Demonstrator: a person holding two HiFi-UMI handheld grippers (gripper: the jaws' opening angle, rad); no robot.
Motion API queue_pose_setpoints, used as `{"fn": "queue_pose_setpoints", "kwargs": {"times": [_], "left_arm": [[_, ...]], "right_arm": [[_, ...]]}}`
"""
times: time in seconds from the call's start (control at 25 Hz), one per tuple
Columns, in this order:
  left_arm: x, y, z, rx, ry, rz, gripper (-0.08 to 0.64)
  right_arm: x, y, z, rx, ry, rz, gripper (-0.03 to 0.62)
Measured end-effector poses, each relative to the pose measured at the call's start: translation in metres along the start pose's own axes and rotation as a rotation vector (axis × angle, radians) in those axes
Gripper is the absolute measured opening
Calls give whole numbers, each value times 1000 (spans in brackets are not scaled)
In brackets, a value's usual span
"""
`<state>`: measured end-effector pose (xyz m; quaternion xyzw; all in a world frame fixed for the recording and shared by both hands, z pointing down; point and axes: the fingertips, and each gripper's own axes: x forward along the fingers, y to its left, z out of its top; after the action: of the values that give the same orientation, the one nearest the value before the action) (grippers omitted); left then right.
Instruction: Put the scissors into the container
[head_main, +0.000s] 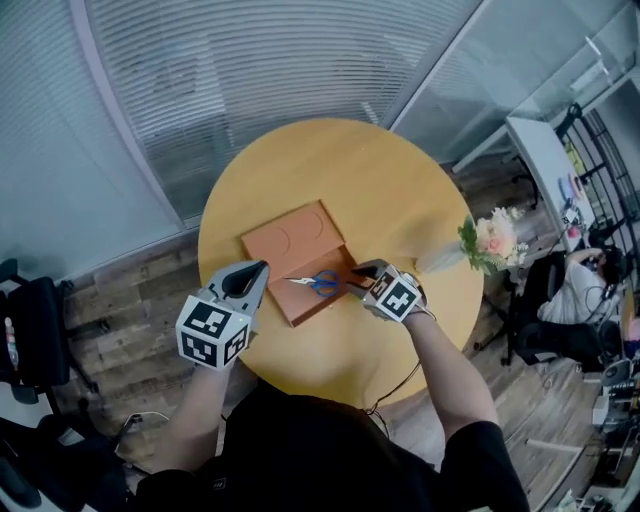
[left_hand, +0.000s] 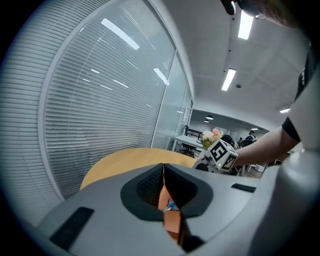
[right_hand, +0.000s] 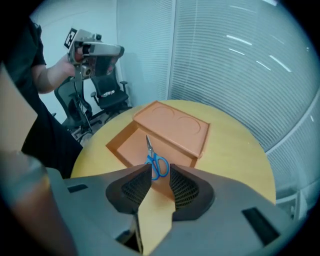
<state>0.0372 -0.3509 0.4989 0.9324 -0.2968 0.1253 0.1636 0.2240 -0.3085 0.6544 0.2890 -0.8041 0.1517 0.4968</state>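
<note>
We judge the scissors (head_main: 322, 283), lying in the container (head_main: 300, 240), light, stiff, best pinched at the blue handles; right tongs (right_hand: 160, 172) gape empty, left tongs (left_hand: 163, 169) closed.

From my station I count one pair of scissors (head_main: 322, 283) and one orange container (head_main: 300, 245), whose raised half has two round recesses (head_main: 291, 236). There is one round surface (head_main: 400, 200) and one bunch of flowers (head_main: 492, 240). I see two grippers, the left gripper (head_main: 262, 266) and the right gripper (head_main: 358, 272). One other person (head_main: 580, 285) sits far right.
</note>
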Motion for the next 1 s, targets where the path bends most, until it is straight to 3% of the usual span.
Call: {"fn": "queue_pose_setpoints", "kwargs": {"times": [0.2,0.56,0.84,1.0], "left_arm": [[15,-33,21,62,-10,-73,14],[28,-99,53,153,-34,-95,14],[17,-137,85,203,-89,-36,15],[0,-155,107,240,-122,23,15]], "right_arm": [[-53,3,-5,138,-150,-50,117],[-138,12,-31,243,-368,-126,90],[-226,18,-30,293,-653,-229,58],[-289,16,-37,387,-880,-307,48]]}}
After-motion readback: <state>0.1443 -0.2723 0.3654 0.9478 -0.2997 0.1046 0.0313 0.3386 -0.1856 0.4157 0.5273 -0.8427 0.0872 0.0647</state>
